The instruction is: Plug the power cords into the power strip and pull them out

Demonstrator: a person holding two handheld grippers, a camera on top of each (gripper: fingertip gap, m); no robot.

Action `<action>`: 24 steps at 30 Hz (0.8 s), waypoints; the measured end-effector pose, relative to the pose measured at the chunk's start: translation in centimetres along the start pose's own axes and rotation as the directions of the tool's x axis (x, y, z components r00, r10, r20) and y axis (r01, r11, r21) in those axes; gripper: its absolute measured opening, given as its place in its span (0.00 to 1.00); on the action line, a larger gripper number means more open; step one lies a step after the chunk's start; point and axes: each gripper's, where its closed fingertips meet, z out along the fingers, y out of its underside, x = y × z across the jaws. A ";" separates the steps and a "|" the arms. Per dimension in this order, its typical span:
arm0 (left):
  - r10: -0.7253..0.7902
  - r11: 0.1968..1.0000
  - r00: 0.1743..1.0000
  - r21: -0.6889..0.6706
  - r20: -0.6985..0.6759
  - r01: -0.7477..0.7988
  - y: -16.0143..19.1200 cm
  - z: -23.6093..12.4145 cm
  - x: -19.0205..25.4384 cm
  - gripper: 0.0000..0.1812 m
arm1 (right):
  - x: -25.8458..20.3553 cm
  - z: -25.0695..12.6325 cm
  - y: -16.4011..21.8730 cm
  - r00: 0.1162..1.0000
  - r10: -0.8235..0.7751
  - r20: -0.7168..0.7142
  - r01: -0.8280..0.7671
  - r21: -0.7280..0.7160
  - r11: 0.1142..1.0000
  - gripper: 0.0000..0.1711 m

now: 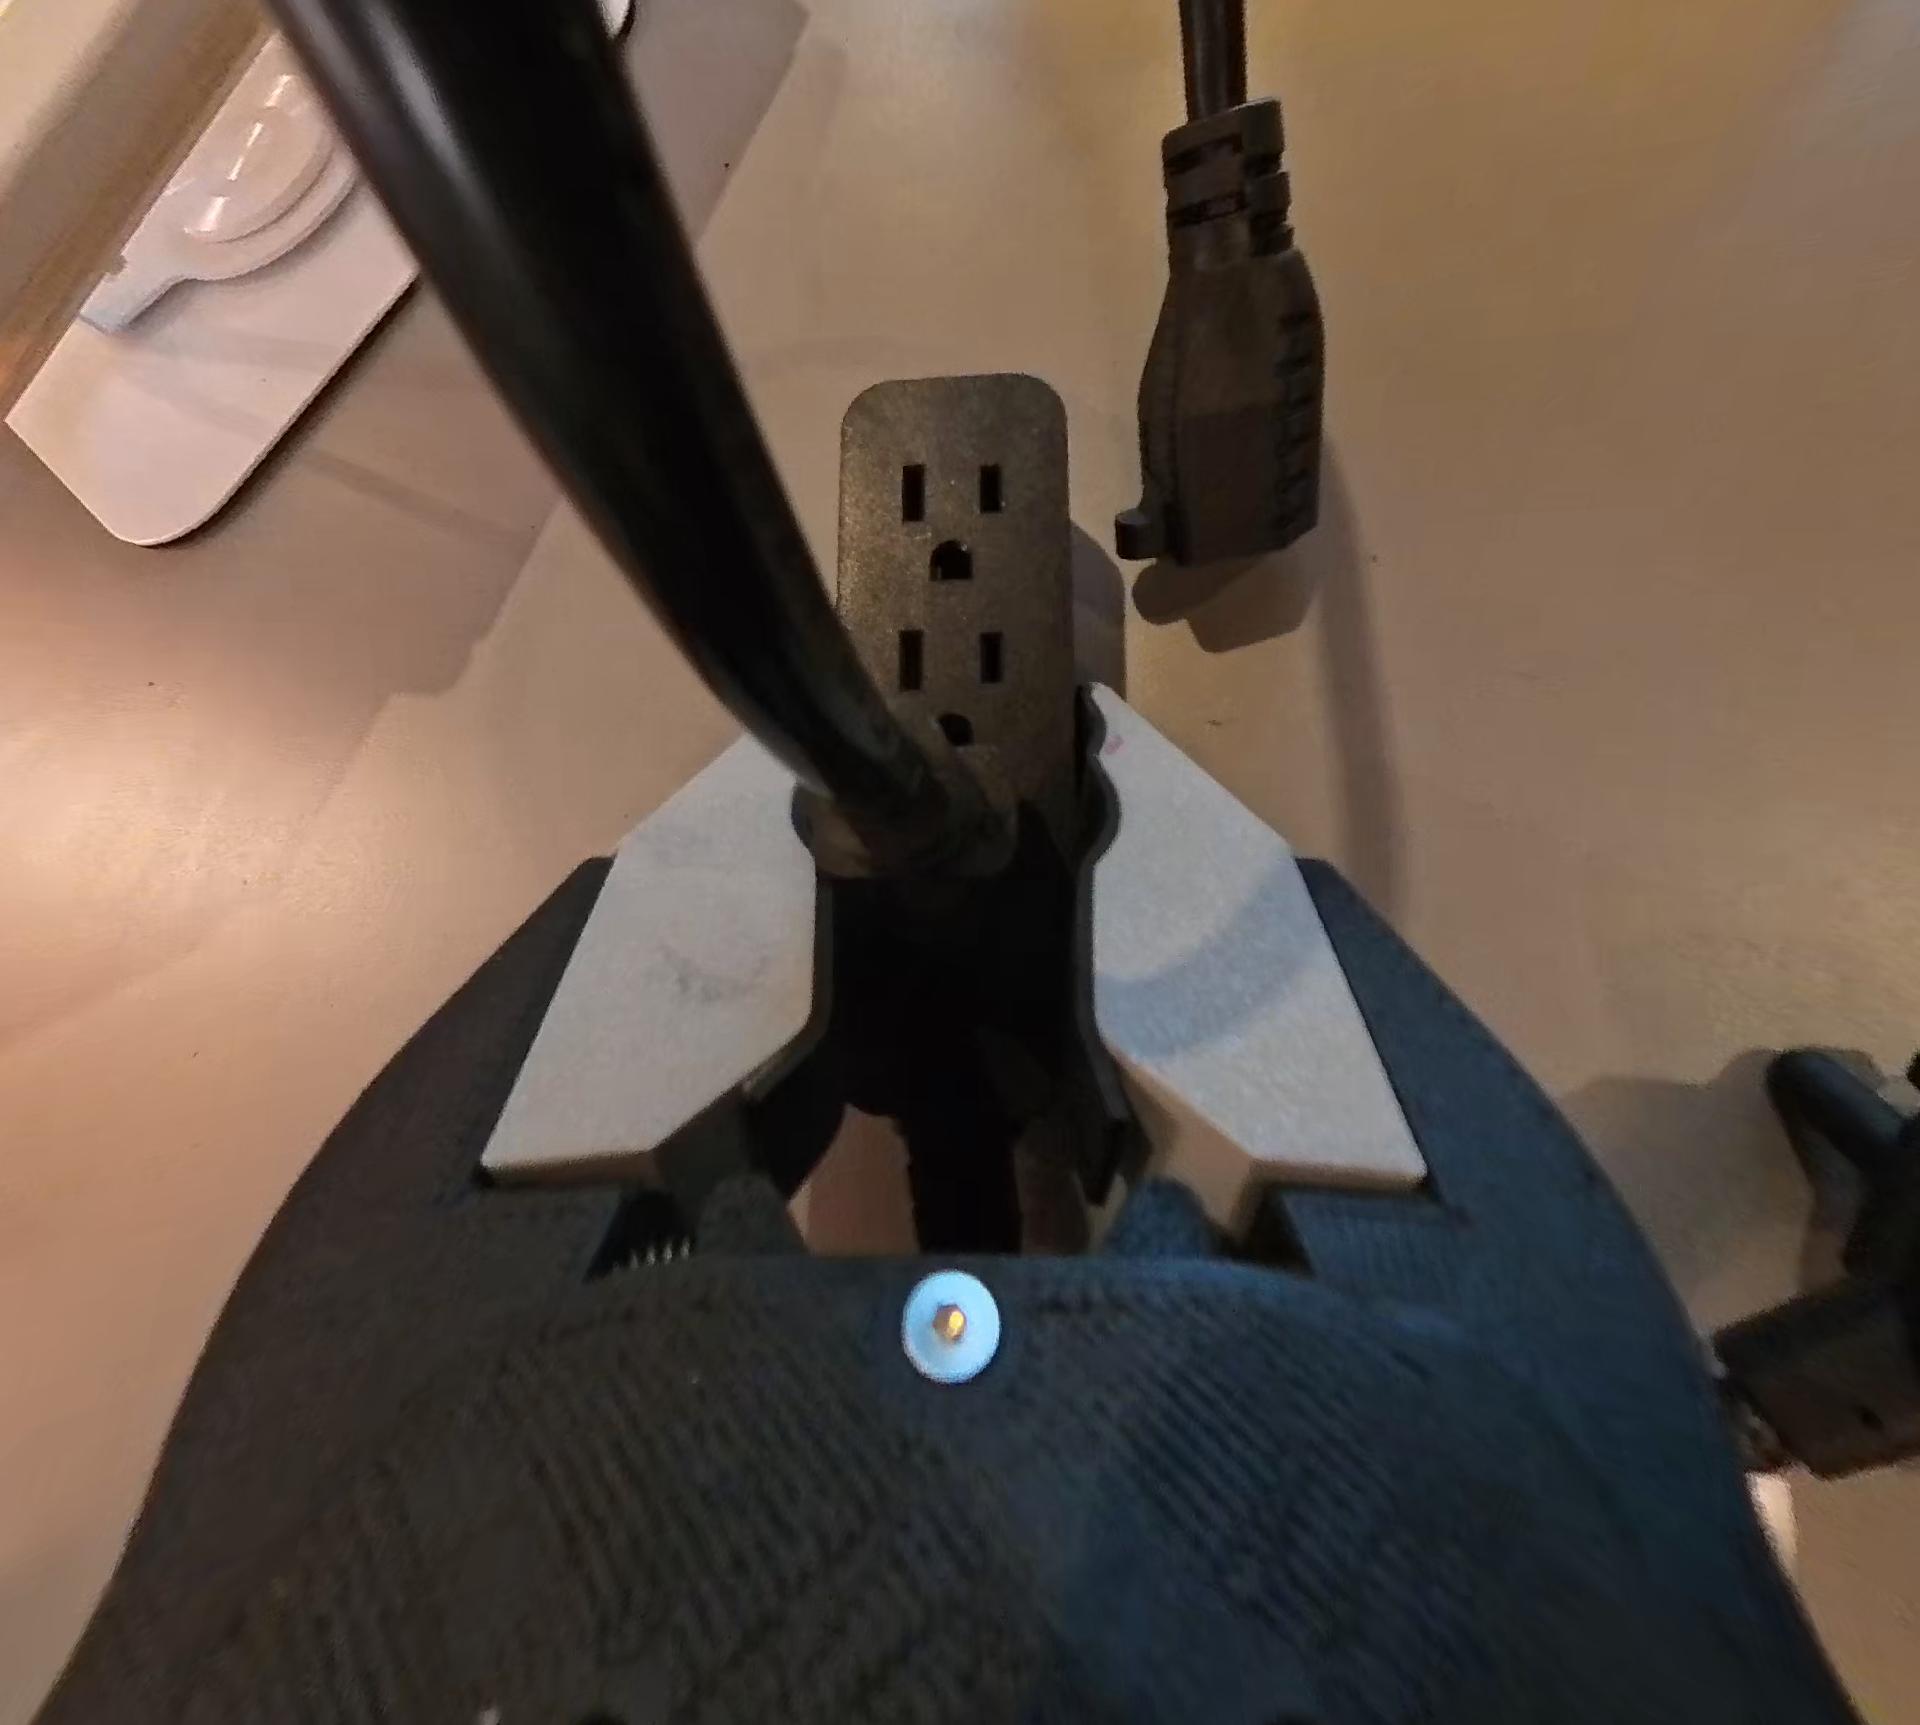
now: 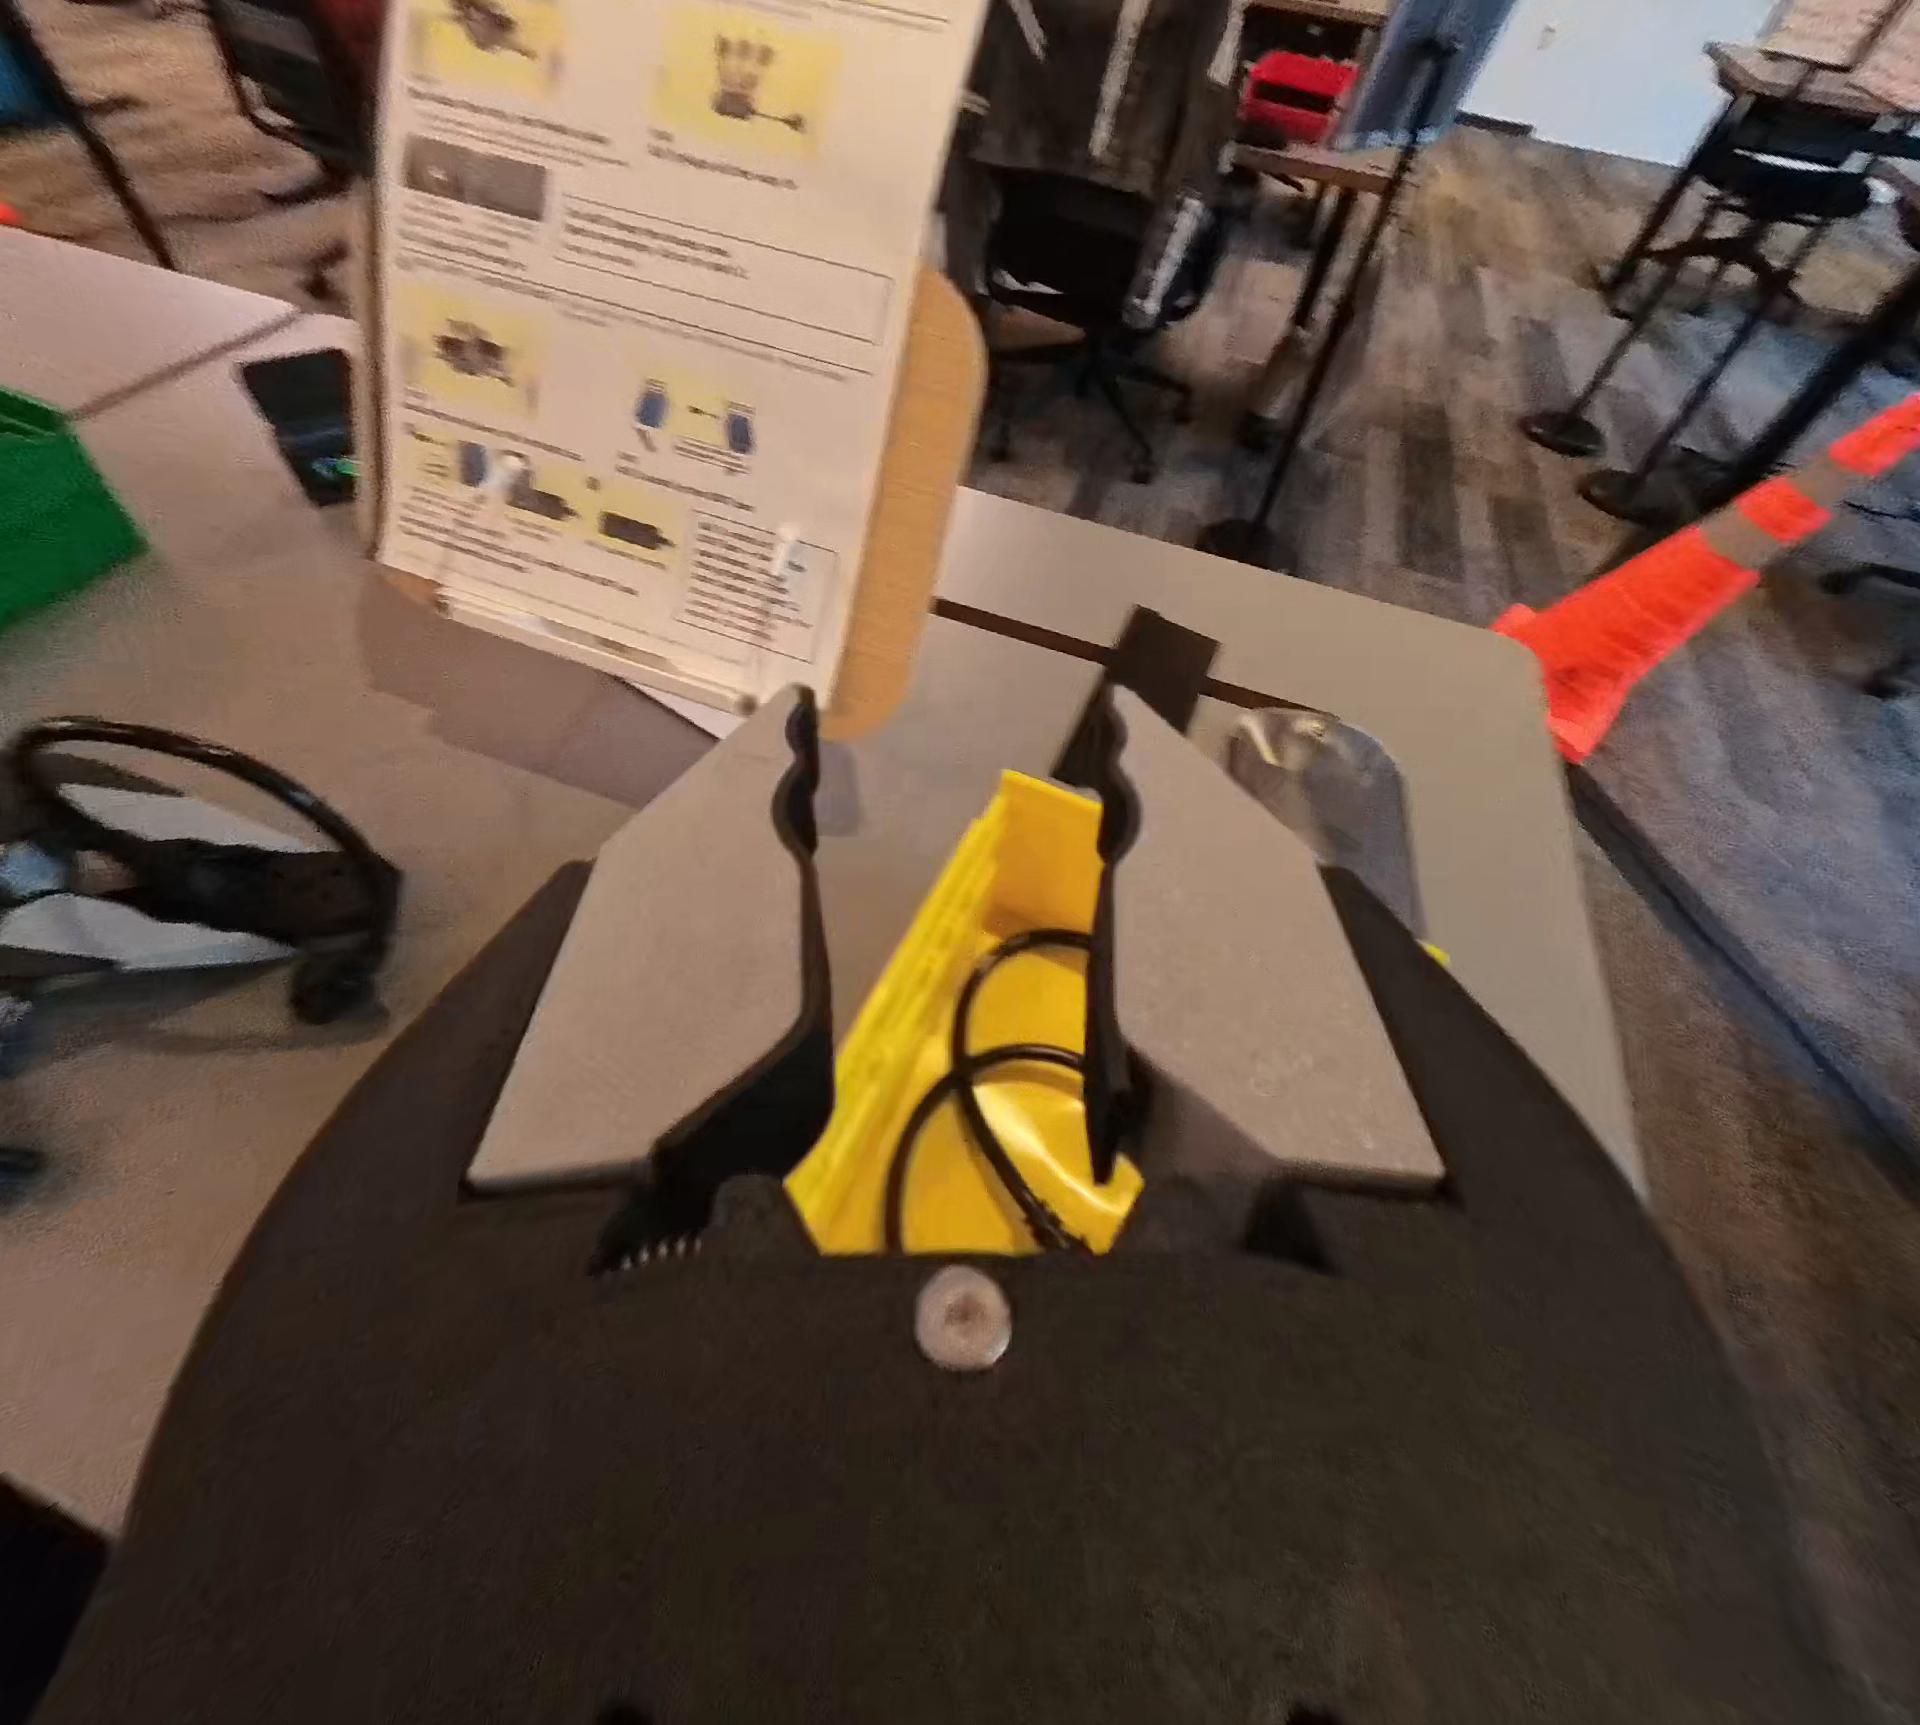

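Note:
In the left wrist view my left gripper [image 1: 945, 802] is shut on a black plug [image 1: 935, 937]. Its thick black cord [image 1: 499, 221] rises up and to the left. The plug sits over the near end of a black power strip [image 1: 956, 512]; two empty outlets show beyond the fingertips. Whether the prongs are seated is hidden. A second black plug [image 1: 1236, 387] lies loose on the table to the right of the strip. My right gripper [image 2: 951, 719] is open and empty, above a yellow bin [image 2: 925, 1000] that holds a thin black cable [image 2: 971, 1031].
A white stand base [image 1: 208, 325] sits far left of the strip. Another black plug or connector [image 1: 1849, 1260] lies at the right edge. In the right wrist view a poster board [image 2: 665, 221] stands ahead, with a green box [image 2: 52, 512], a phone [image 2: 307, 428] and a black cord loop [image 2: 208, 844] on the left. An orange cone [image 2: 1683, 574] stands off the table.

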 end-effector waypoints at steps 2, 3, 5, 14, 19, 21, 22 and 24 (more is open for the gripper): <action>0.006 1.000 1.000 0.003 0.002 -0.006 -0.1 0.0 0.0 0.23 | -3.3 0.9 -0.2 0.995 -0.007 0.099 0.005 0.026 1.000 0.37; 0.007 1.000 1.000 0.005 0.003 -0.007 -0.1 0.0 0.1 0.23 | -5.1 1.5 -0.2 0.990 -0.016 0.140 0.011 0.042 0.999 0.41; 0.001 1.000 1.000 0.012 -0.001 -0.001 -0.2 -0.1 0.1 0.23 | -9.1 3.1 -0.2 0.971 -0.029 0.237 0.009 0.085 0.996 0.50; -0.027 1.000 1.000 0.009 -0.007 0.027 0.1 -0.1 -0.3 0.23 | -25.4 12.9 3.4 0.826 -0.089 0.557 -0.050 0.229 0.972 0.56; -0.007 1.000 1.000 0.004 0.021 0.007 0.4 -0.4 -0.5 0.23 | -22.1 16.3 4.9 0.899 -0.063 0.434 -0.137 0.413 0.901 0.49; -0.009 1.000 1.000 -0.001 0.027 0.009 0.6 -0.4 -0.6 0.24 | -19.4 17.1 6.5 0.909 0.012 0.417 -0.204 0.419 0.885 0.40; -0.010 1.000 1.000 -0.001 0.024 0.010 0.6 -0.4 -0.5 0.24 | -18.5 16.7 6.1 0.886 0.066 0.459 -0.278 0.413 0.867 0.43; -0.008 1.000 1.000 -0.001 0.021 0.008 0.5 -0.4 -0.4 0.24 | -16.9 15.9 6.0 0.874 0.077 0.480 -0.320 0.448 0.835 0.40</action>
